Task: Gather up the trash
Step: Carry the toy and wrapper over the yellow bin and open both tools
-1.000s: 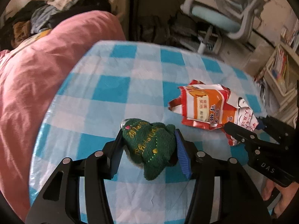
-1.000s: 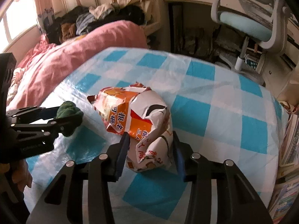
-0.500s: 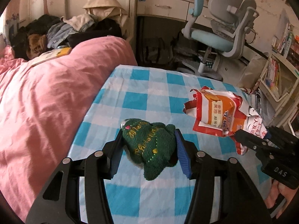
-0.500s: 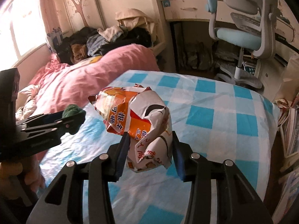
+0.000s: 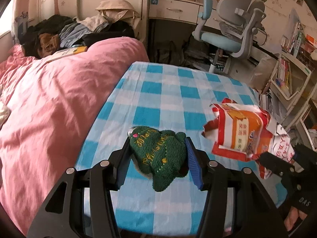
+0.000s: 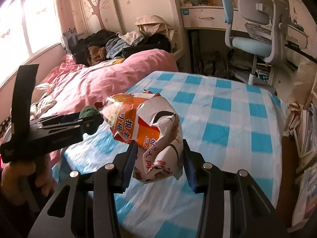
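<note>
My left camera looks down on the knit toy (image 5: 158, 154) from above, gold stitching on its green face, and catches my right gripper (image 5: 277, 164) only from the side at the frame's edge, a fingertip of my hand showing below it. My right camera gives what the left cannot: the window, the strap on my left gripper (image 6: 87, 122), and my left hand (image 6: 21, 176) wrapped round its handle.

My left jaws stand about half open, and both pads press on the toy, one on each flank; its lower tip hangs below the pads, clear of the cloth (image 5: 168, 97). My right jaws are a little narrower and are clamped on the crumpled wrapper (image 6: 150, 130). The pads pinch its white lower part, while the orange printed part juts up and to the left, ending just beside the toy in the other gripper.

Both pieces hang above the blue-checked cloth, not touching it. A pink quilt (image 5: 49, 99) lies along the left with a pile of clothes (image 6: 122, 41) behind it. A desk chair (image 5: 231, 29) stands past the far edge, shelves of books (image 5: 287, 73) at right. The wrapper hides part of the cloth from my right camera.
</note>
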`<state>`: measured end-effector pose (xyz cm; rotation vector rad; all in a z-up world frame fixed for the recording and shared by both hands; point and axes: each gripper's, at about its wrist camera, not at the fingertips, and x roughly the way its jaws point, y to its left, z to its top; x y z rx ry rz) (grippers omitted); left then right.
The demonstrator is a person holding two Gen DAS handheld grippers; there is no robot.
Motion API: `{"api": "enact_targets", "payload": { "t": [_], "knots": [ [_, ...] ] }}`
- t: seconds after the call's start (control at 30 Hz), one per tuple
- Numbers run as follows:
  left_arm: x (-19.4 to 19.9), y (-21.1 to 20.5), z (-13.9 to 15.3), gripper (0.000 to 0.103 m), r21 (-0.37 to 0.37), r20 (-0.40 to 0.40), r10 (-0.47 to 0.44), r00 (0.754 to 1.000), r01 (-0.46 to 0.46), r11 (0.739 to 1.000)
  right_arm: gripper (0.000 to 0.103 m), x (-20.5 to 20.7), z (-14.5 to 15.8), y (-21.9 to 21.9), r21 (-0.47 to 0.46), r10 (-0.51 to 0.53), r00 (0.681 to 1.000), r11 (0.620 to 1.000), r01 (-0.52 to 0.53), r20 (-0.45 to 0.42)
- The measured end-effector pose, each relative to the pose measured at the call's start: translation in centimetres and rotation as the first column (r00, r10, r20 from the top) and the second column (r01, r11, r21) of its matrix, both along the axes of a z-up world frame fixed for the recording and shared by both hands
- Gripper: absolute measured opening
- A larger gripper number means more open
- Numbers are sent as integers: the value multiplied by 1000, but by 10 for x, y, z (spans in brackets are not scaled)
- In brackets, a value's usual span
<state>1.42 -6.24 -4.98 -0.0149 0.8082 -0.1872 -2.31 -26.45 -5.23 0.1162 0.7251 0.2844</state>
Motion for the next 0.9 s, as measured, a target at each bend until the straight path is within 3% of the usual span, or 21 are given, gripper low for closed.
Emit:
{"api": "enact_targets", "payload": {
  "t": [0.47, 0.9],
  "knots": [
    [-83, 11, -19, 50, 16, -36, -10, 999, 10, 1000, 45, -71, -22, 15, -22, 2, 999, 1000, -3, -47],
    [-139, 14, -41, 50, 14, -96, -23, 995, 25, 1000, 46, -110, -41, 30, -74, 14, 995, 997, -21, -96]
  ]
}}
